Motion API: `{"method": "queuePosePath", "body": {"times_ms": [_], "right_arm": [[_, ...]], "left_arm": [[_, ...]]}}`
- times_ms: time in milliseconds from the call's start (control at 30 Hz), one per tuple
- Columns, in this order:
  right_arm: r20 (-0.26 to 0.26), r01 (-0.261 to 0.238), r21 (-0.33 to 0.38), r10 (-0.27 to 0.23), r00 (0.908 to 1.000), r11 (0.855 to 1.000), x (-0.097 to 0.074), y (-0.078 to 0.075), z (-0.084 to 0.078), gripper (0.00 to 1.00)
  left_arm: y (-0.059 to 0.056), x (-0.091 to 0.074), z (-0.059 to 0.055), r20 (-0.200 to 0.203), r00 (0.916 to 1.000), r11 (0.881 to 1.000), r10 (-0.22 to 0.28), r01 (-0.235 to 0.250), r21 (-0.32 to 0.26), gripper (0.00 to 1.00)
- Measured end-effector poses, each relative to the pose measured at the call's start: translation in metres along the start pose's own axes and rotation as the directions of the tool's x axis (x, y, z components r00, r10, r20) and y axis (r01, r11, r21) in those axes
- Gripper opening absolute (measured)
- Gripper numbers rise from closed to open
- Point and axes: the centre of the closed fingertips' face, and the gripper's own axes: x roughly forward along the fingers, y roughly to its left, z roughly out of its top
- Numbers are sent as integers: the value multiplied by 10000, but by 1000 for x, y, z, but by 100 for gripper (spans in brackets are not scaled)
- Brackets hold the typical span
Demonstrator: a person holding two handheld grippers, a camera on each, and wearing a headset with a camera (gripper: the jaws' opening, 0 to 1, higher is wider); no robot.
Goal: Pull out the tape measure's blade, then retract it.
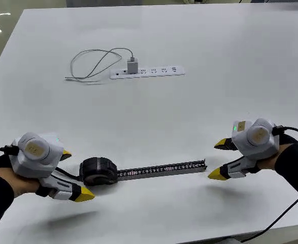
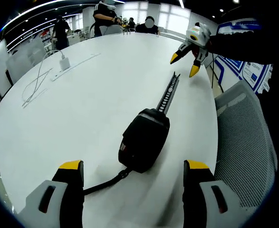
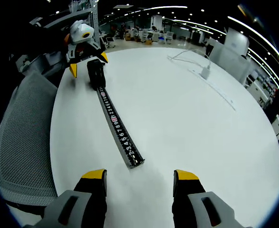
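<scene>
A black tape measure case (image 1: 98, 171) lies on the white table (image 1: 189, 112), its blade (image 1: 161, 169) drawn out flat to the right. My left gripper (image 1: 76, 174) stands open just left of the case, nothing between its yellow-tipped fingers. In the left gripper view the case (image 2: 144, 139) sits a little ahead of the jaws with its strap trailing back. My right gripper (image 1: 219, 159) is open just right of the blade's end hook (image 1: 203, 163), apart from it. The right gripper view shows the blade (image 3: 117, 128) ending short of the jaws.
A white power strip (image 1: 147, 71) with a plugged charger (image 1: 132, 66) and a coiled grey cable (image 1: 95, 63) lies at the back of the table. A grey mesh chair (image 3: 23, 142) stands by the table's near edge. People stand at the far end of the room.
</scene>
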Motion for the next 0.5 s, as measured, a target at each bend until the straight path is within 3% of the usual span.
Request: {"method": "queuePosePath", "body": {"times_ms": [200, 400, 500], "right_arm": [[465, 174, 621, -203, 9987, 9979, -13, 8, -5, 59], [595, 206, 1020, -268, 9979, 9946, -23, 20, -15, 64], [683, 487, 1120, -566, 9961, 9925, -28, 20, -18, 68]], "left_arm": [[5, -10, -1, 626, 9968, 9947, 495, -436, -931, 89], [4, -19, -9, 741, 9941, 9914, 798, -714, -1099, 91], [6, -22, -11, 850, 9914, 9886, 998, -891, -1212, 95]]}}
